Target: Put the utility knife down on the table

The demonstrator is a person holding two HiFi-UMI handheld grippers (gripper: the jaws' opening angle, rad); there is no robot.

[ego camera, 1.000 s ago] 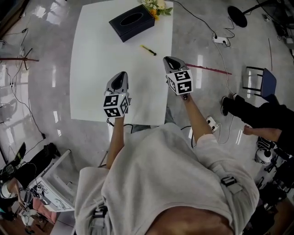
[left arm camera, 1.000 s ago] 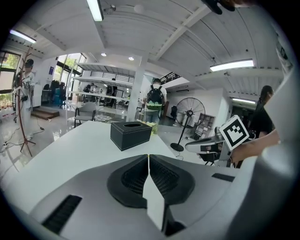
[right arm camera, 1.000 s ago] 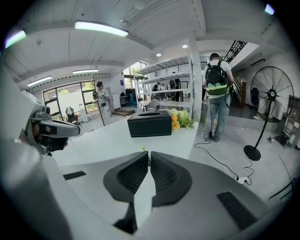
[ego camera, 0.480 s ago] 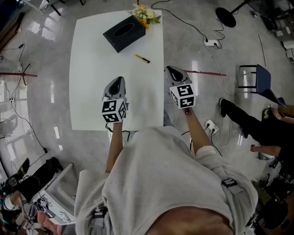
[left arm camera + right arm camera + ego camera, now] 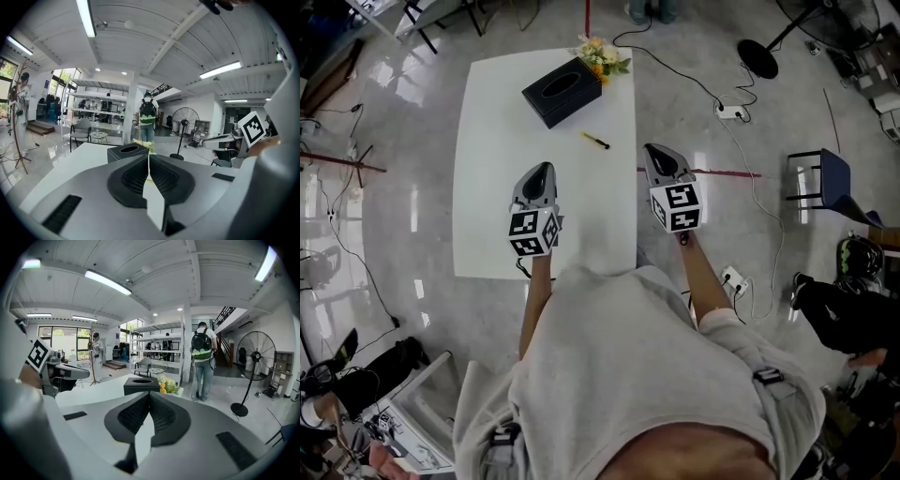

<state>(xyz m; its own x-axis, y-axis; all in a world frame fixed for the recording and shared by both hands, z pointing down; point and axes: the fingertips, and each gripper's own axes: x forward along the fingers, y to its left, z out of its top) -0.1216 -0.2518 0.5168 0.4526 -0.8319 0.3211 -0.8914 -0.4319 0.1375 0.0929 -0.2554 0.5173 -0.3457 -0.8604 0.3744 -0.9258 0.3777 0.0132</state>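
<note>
The right hand-held gripper (image 5: pixel 149 401) has its jaws pressed together along their whole ribbed length, with nothing between them. The left hand-held gripper (image 5: pixel 148 161) is the same: pads meeting, only a thin seam between them, and empty. In the head view the left one hangs over the near half of the white surface (image 5: pixel 497 141), while the right one sits just off that surface's right edge, above the grey floor. Both point away from the person towards the far end.

The utility knife (image 5: pixel 596 141), a slim yellow-and-dark tool, lies flat on the surface ahead of the two grippers, nearer the right edge and apart from both. Neither gripper touches it. That reads as a finished placement: the knife rests on its side with nothing propping it, and the closed, empty jaws held clear of it suggest the hands are keeping out of its way so as not to nudge it.

Farther on, a dark tissue box (image 5: pixel 562 91) stands at an angle near the far end, with a small bunch of flowers (image 5: pixel 602 56) just beyond it at the far right corner. The knife lies in open space between the box and the right hand-held gripper, touching neither.
</note>
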